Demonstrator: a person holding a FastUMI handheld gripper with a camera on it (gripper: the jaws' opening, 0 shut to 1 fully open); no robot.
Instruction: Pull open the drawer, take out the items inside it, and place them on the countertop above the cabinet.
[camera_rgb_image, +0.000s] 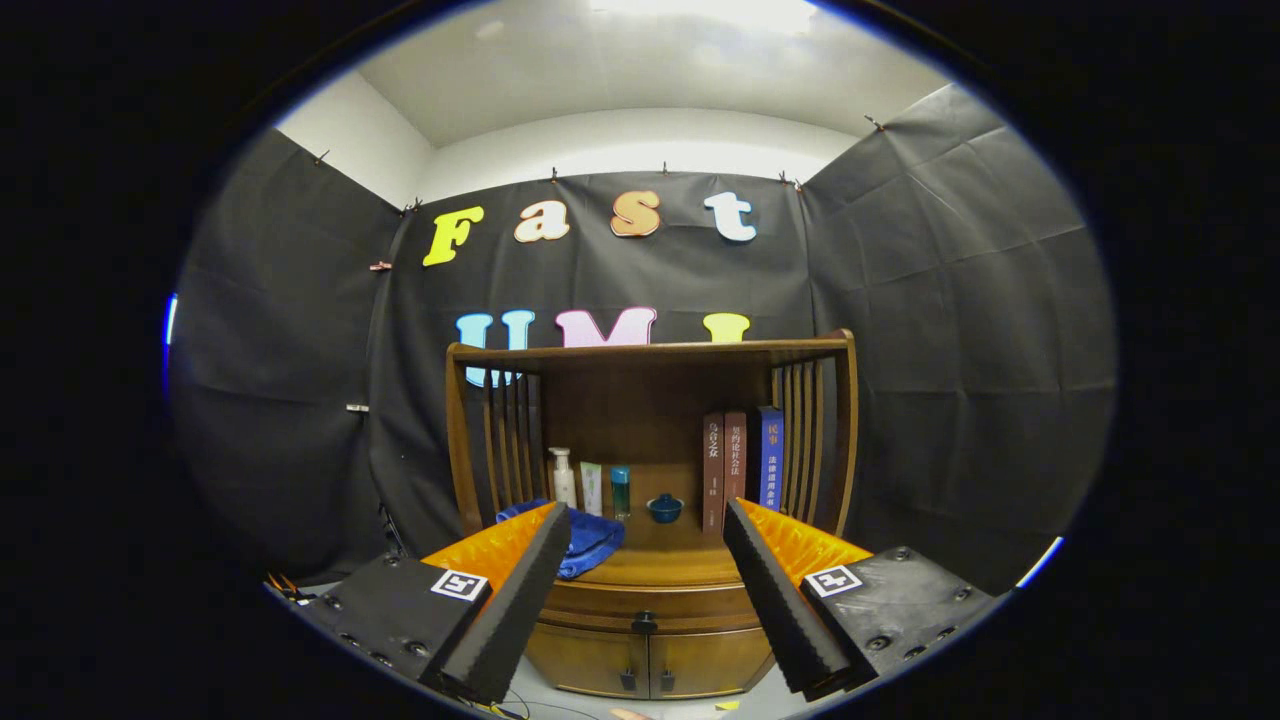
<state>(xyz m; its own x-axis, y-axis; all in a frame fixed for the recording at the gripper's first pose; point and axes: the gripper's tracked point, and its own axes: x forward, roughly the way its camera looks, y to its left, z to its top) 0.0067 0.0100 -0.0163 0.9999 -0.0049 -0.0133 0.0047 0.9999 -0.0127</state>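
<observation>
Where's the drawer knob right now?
In the gripper view, the dark drawer knob sits mid-front on the closed drawer, under the countertop, ahead of the open claw.

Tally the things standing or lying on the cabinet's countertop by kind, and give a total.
Books, upright at the right: 3
Bottles and tubes, upright at the left: 3
Blue cloth, lying by the left finger: 1
Small blue lidded pot: 1
Total: 8
The gripper is open, ahead of the shut drawer.
</observation>
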